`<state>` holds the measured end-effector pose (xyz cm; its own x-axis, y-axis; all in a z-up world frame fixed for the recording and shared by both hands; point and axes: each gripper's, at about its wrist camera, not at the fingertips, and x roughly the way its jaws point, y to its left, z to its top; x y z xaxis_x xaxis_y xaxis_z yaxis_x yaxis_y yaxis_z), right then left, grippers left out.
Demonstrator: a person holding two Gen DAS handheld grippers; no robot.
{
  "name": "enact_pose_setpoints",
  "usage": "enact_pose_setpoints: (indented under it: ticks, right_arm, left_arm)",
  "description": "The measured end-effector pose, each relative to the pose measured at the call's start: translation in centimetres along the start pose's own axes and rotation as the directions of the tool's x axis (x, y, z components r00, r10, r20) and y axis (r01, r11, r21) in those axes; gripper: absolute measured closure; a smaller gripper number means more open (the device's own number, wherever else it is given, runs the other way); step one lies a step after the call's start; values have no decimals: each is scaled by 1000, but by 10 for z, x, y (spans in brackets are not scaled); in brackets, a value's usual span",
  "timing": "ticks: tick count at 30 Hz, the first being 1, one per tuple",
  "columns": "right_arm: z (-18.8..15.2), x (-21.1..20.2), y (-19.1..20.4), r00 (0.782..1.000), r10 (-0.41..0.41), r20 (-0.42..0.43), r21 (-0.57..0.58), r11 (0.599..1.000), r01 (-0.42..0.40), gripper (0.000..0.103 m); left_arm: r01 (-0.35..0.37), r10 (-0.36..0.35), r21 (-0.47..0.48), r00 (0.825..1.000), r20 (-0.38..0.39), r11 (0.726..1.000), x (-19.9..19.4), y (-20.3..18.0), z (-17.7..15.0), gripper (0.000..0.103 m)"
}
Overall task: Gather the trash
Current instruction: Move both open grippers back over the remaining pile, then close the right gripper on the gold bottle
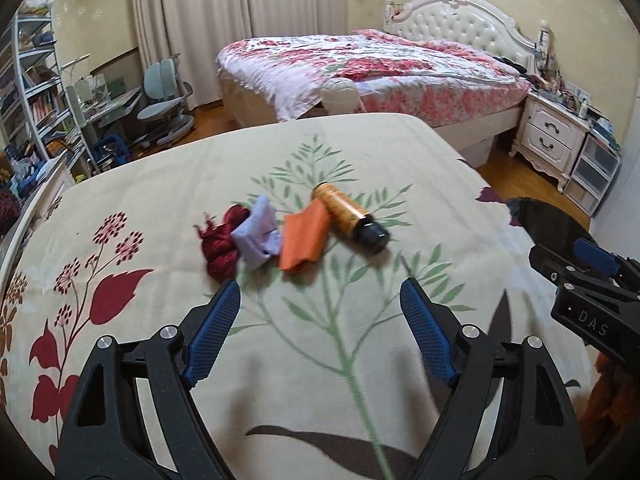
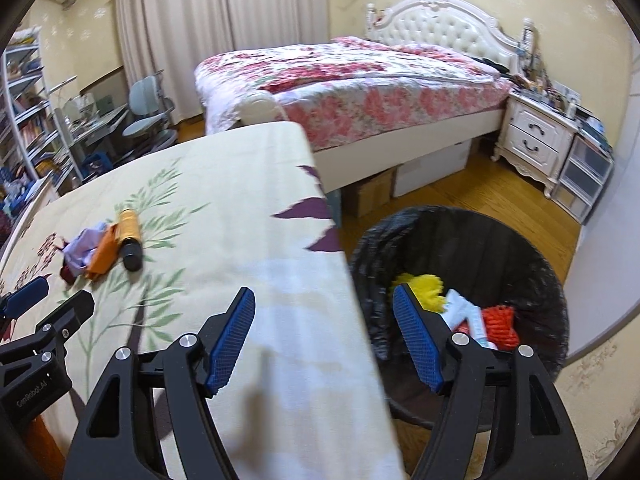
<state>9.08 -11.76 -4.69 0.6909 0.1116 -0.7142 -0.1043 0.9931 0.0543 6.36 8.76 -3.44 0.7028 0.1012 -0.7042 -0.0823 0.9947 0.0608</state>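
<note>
On the floral cloth point(image 1: 160, 184) lie a dark red wad point(image 1: 220, 240), a lilac scrap point(image 1: 256, 236), an orange scrap point(image 1: 302, 240) and an orange bottle with a black cap point(image 1: 348, 216). My left gripper point(image 1: 320, 292) stands open just short of them, nothing between its fingers. My right gripper point(image 2: 324, 300) is open and empty over the cloth's right edge, beside a black-lined bin point(image 2: 520, 240) holding yellow, white and red scraps. The same pile with the bottle point(image 2: 130, 236) shows far left in the right wrist view. The right gripper also appears at the right edge point(image 1: 588, 264) of the left wrist view.
A bed with a pink floral quilt point(image 1: 360, 64) stands behind, a white nightstand point(image 1: 548, 136) and drawer unit to its right. Shelves, a desk and a blue chair point(image 1: 164, 100) fill the left. Cardboard boxes point(image 2: 372, 192) sit under the bed on the wooden floor.
</note>
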Motion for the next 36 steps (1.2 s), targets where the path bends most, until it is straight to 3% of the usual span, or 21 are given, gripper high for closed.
enact_pose_setpoints:
  ticks: [7,14,22,27,36]
  right_arm:
    - [8,2,42,999,52,-3,-73,996,-52,33]
    - [21,9,78,995,97,-2,-114,989,-96,33]
    - [36,24,114,993,121,-7,-170,978,-121,34]
    - [41,38,126,992,124,-32,-187,974,-128,47]
    - [43,53,139,988,139,-70,-200,968,-151,61]
  left_arm:
    - [-97,96,-81,995,-21,992,-1,66,-11,23]
    - [-153,149,-142,988,-35,978,-2,109,-12,23]
    - [-144,139,-153,989,-41,978,7,114,-10,23]
    - [-136,131,-144,990,-47,980,16,112,-8,23]
    - [-125,118,-161,992,-52,979,20,115,-8,23]
